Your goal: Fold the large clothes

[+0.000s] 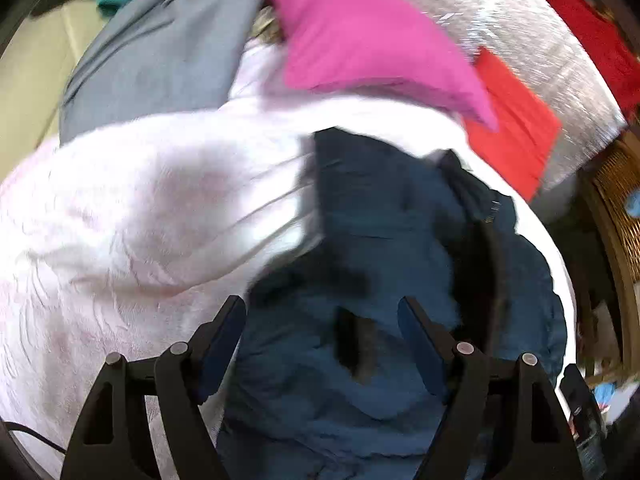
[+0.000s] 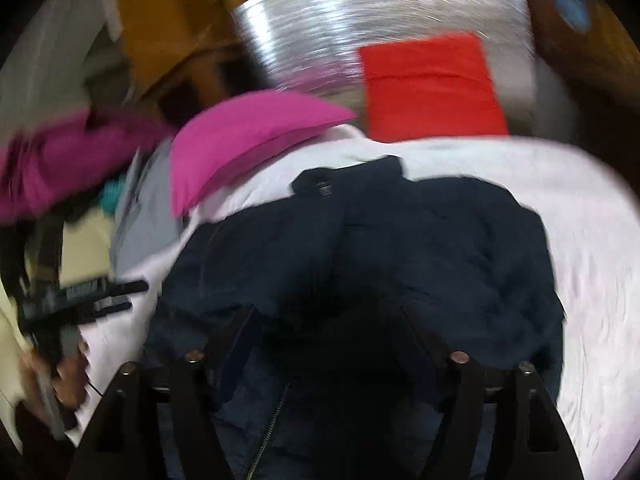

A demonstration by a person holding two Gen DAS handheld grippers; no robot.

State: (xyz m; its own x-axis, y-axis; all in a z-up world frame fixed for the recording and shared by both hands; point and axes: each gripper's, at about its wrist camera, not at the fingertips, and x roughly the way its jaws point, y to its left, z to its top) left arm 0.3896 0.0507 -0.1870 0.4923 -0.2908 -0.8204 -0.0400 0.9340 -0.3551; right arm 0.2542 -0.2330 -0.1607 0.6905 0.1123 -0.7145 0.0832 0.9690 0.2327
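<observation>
A pale pink blanket (image 1: 120, 208) covers what looks like a bed and fills the lower half of both views; behind it lie a magenta pillow (image 1: 360, 36), a grey cloth (image 1: 160, 48) at upper left, and a red cloth (image 2: 432, 88) on a silvery sheet (image 2: 320, 28) at top. Both views are motion-blurred.

The task's thing, a dark navy jacket (image 2: 400, 248), lies crumpled on the blanket at the centre and bottom of each frame, its collar toward the top and its zip at the bottom of the right view.

The left gripper (image 1: 322, 308) stands wide open over the jacket, holding nothing. The right gripper (image 2: 328, 316) also looks open and empty, though its fingers are dark against dark cloth, so this is less sure.

The jacket probably needs flattening before any fold. Best to take one layer at the hem or a shoulder with each gripper, pull the sides apart evenly, and avoid pinching the blanket beneath. The padded fabric may spring back, so press each crease down.
</observation>
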